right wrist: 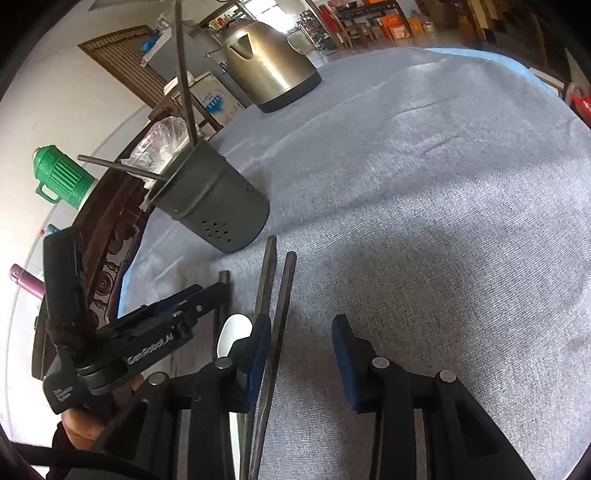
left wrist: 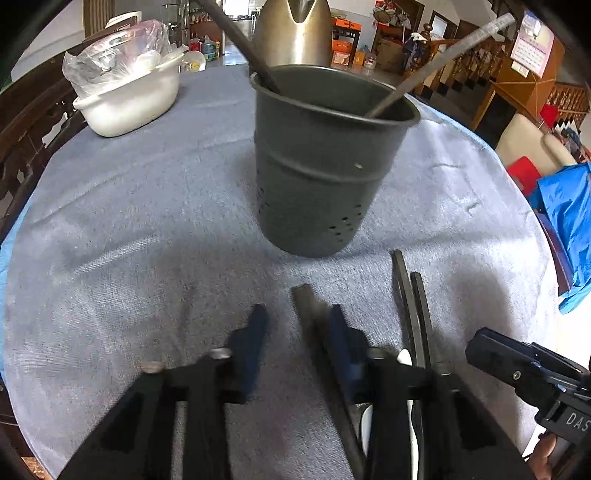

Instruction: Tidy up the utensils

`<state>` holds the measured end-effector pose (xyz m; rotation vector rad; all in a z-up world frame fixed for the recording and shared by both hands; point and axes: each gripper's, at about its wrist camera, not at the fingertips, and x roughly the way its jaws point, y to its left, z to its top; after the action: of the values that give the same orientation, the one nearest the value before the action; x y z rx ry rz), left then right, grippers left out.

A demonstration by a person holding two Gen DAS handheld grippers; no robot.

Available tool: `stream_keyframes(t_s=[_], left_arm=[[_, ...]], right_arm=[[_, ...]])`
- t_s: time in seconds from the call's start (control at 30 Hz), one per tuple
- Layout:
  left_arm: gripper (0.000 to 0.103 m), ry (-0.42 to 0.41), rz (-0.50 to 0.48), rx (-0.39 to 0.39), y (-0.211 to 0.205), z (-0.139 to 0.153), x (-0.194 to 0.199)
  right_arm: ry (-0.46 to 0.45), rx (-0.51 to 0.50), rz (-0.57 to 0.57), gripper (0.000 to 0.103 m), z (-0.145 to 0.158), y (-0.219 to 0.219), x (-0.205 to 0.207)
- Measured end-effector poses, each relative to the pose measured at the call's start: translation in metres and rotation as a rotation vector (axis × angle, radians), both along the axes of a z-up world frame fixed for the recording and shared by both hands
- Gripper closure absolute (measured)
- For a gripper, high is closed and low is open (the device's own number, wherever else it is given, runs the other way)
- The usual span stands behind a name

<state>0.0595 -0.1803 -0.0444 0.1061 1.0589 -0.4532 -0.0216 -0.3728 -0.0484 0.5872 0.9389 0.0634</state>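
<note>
A dark grey perforated utensil holder [left wrist: 321, 166] [right wrist: 218, 206] stands on the grey cloth, with two dark chopsticks [left wrist: 236, 33] leaning out of it. My left gripper [left wrist: 297, 325] hovers low over a single chopstick [left wrist: 304, 299] lying on the cloth. The stick sits between the jaws, close to the right finger, and the pads do not press it. A pair of chopsticks [left wrist: 410, 295] [right wrist: 280, 280] and a white spoon [right wrist: 232, 332] lie to the right. My right gripper [right wrist: 301, 332] is open over that pair, one stick just inside its left finger.
A steel kettle [right wrist: 269, 62] stands behind the holder. A white basin with a plastic bag [left wrist: 125, 103] sits at the far left of the table. A green flask [right wrist: 62, 177] and dark wooden chair backs are past the table edge. Blue fabric [left wrist: 569, 221] hangs at the right.
</note>
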Motion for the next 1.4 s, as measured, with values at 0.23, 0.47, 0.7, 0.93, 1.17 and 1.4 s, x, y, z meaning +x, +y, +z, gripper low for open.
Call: stream_keyframes(t_s=[0.23,0.47,0.7,0.93,1.17,1.4], left_arm=[[0.089,0.024,0.009,-0.027,0.019,0.001,0.003],[0.091,-0.01,0.029,-0.04,0.03,0.011,0.008],[0.091,-0.007,0.108,-0.101,0.042,0.018,0.026],[0.086,-0.008,0.186,-0.208,0.079,0.023,0.032],[0.079,-0.023,0.199,-0.163,0.105,0.028,0.015],[0.079,0.005,0.17,-0.106,0.099,0.02,-0.009]], right_arm=[[0.01,0.026,0.017,0.065,0.005,0.003,0.01],[0.12,-0.019,0.018,0.064,0.003,0.026,0.048],[0.16,-0.247,0.018,0.057,0.005,0.061,0.067],[0.141,-0.449,0.036,0.096,0.004,0.069,0.067],[0.071,-0.295,-0.025,0.097,0.015,0.03,0.061],[-0.069,-0.018,-0.068,0.094,0.036,-0.017,0.06]])
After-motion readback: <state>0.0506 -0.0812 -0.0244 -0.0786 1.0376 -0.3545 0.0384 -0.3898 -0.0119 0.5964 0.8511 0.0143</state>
